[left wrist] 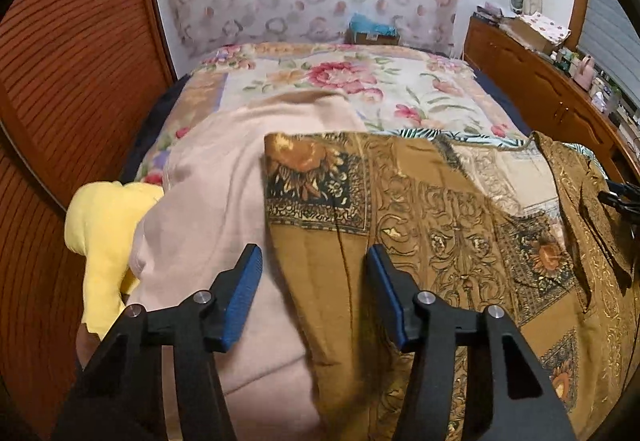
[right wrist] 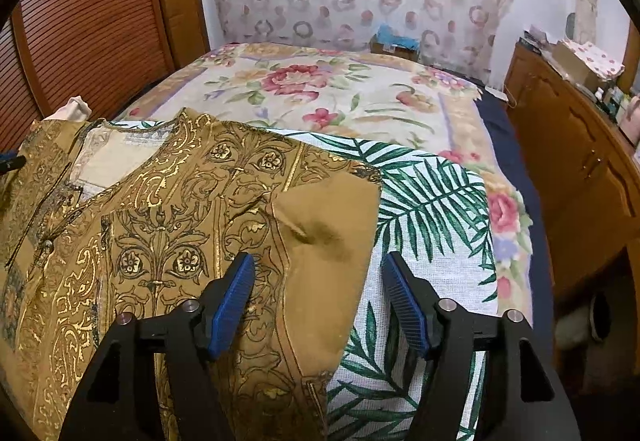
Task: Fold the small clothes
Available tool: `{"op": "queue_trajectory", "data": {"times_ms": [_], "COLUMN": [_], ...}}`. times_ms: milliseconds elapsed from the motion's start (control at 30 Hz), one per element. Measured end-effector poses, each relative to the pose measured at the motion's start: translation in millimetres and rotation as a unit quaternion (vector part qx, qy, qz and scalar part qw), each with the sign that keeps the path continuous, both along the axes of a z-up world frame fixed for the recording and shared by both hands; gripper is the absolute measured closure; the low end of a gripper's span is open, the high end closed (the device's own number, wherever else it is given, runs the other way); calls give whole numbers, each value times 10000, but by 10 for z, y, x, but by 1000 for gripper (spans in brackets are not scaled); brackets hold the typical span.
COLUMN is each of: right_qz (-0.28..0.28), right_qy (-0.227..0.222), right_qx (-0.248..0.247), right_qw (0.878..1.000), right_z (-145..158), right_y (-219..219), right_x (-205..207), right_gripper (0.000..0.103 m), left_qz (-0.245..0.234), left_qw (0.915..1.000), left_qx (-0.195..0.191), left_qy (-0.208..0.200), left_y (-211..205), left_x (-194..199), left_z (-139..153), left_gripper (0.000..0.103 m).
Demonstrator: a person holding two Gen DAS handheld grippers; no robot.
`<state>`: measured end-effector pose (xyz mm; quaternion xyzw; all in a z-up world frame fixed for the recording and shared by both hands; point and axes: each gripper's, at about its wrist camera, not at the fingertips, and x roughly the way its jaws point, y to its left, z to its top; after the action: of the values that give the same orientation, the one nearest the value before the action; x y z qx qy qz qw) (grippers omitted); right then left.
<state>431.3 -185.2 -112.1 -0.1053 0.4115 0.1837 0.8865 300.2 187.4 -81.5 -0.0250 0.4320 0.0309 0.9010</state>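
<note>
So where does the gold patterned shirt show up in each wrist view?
Left wrist: the gold patterned shirt fills the centre and right, overlapping a pink garment.
Right wrist: it covers the left and lower centre, neckline at upper left.
Shared landmark: the floral bedspread beyond it.

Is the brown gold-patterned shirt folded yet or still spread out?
Mostly spread: the brown gold-patterned shirt lies flat with its neckline visible; only its sleeve is turned over, plain side up.

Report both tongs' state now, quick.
Left tongs: open, holding nothing, above the brown patterned garment.
Right tongs: open, holding nothing, the garment's sleeve lies between the fingers.
</note>
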Motion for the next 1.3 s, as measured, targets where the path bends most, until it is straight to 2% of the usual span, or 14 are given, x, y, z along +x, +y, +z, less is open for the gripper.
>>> {"op": "queue_trajectory", "data": {"times_ms": [133,167,200,233,333,500,567,767,833,867,933,1000,1100,1300], "right_qz": [-3,-4,-6,-7,140,282,346,367,344,340,375,377,338,347], "right_qy": [-17,-12,-9,-11,19,184,223,183,174,166,144,75,-199,-1001], "right_qx": [-61,-47,-39,-45,-45,-120,-113,-128,-81,-66,-108,-148,-67,465], "right_qw": [10000,10000,10000,10000,9999,9994,9991,9991,9992,9993,9991,9992,9992,9933], "right_z": [7,9,12,14,25,69,83,87,83,81,79,108,271,912], "right_y": [31,28,31,37,53,109,115,121,107,102,119,146,150,68], "right_x": [-7,-8,-10,-12,-18,37,45,26,24,22,2,-31,-133,-671], "right_gripper": [33,33,33,34,49,66,80,84,84,85,97,98,99,99], "left_qz": [-43,-88,-152,-179,-276,-303,-320,-479,-387,-322,-340,-340,-389,-603], "left_qw": [10000,10000,9998,9997,9993,9990,9984,9977,9982,9984,9983,9976,9952,9863], "left_qx": [15,30,40,81,230,145,165,160,320,357,293,286,279,241], "left_qy": [28,-23,-118,-152,-138,-291,-429,-451,-319,-309,-364,-533,-859,-1514], "left_y": [-6,-17,-44,-57,-113,-109,-127,-190,-193,-185,-188,-210,-299,-469], "left_x": [3,-12,-38,-41,-47,-25,-43,-38,4,9,-12,-82,-234,-735], "left_z": [-20,-3,22,40,71,166,227,248,198,195,241,341,574,1110], "left_gripper": [48,53,66,71,73,77,78,78,96,96,99,99,100,100]}}
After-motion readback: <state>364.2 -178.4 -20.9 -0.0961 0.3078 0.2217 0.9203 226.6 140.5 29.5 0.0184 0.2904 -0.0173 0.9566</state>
